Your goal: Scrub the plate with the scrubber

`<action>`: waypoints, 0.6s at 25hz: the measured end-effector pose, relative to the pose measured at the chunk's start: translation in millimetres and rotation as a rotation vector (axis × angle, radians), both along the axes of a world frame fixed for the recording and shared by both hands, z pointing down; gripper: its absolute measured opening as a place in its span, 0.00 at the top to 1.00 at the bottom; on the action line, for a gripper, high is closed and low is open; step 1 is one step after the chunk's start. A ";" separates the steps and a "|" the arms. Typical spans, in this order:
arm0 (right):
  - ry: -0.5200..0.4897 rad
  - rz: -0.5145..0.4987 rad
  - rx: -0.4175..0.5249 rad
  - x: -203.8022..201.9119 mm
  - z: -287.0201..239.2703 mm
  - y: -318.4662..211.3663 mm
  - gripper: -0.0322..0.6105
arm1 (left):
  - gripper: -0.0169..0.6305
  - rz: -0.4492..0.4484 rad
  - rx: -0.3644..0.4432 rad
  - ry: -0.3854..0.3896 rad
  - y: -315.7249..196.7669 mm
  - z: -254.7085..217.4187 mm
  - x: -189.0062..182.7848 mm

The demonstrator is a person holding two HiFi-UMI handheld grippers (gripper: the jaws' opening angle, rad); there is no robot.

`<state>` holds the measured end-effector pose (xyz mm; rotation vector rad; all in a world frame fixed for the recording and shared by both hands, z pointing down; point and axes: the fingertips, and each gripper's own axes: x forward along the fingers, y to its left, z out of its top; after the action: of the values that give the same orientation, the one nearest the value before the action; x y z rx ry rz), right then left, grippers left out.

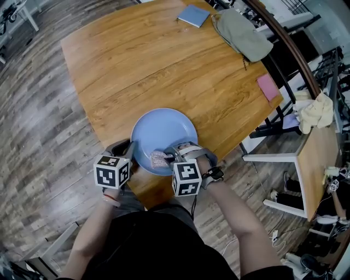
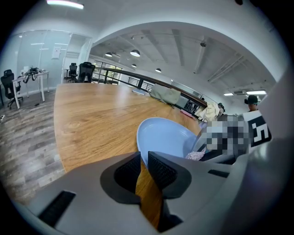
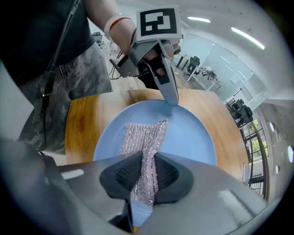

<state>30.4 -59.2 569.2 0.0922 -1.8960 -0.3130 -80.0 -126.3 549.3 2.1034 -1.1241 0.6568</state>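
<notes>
A light blue plate (image 1: pixel 164 131) lies at the near edge of the wooden table (image 1: pixel 164 60). My left gripper (image 1: pixel 131 149) is shut on the plate's near left rim; in the left gripper view the rim (image 2: pixel 143 151) runs between the closed jaws. My right gripper (image 1: pixel 170 158) is shut on a silvery pink mesh scrubber (image 1: pixel 159 159), which lies on the plate's near part. In the right gripper view the scrubber (image 3: pixel 146 140) spreads over the plate (image 3: pixel 188 133), and the left gripper (image 3: pixel 171 100) pinches the far rim.
At the table's far end lie a blue notebook (image 1: pixel 193 15) and a grey-green bag (image 1: pixel 240 33); a pink pad (image 1: pixel 267 86) sits at the right edge. A second table with a cream cloth (image 1: pixel 314 112) stands to the right. Wood floor surrounds the table.
</notes>
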 end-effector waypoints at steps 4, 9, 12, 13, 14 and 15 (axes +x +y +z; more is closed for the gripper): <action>-0.024 0.102 0.013 11.2 -18.0 -13.3 0.84 | 0.90 0.070 0.009 0.019 1.8 -3.2 1.9; -0.333 0.472 -0.037 31.7 -59.3 -31.9 0.84 | 0.88 0.117 0.141 0.077 -4.1 -27.0 -1.3; -0.578 0.715 -0.077 49.1 -81.4 -41.8 0.84 | 0.88 0.109 0.230 0.050 -11.2 -43.2 -14.4; -0.655 0.784 -0.076 56.5 -87.7 -45.8 0.84 | 0.88 0.099 0.257 0.049 -15.3 -48.8 -18.6; -0.731 0.846 -0.071 63.9 -94.4 -49.8 0.84 | 0.88 0.090 0.282 0.052 -20.1 -54.4 -22.1; -0.804 0.900 -0.061 70.9 -101.9 -53.8 0.84 | 0.88 0.081 0.306 0.056 -25.5 -60.1 -24.6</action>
<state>101.3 -112.9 467.3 1.1286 -2.3989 0.4696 -104.6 -151.7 489.2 2.4209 -1.1735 0.4834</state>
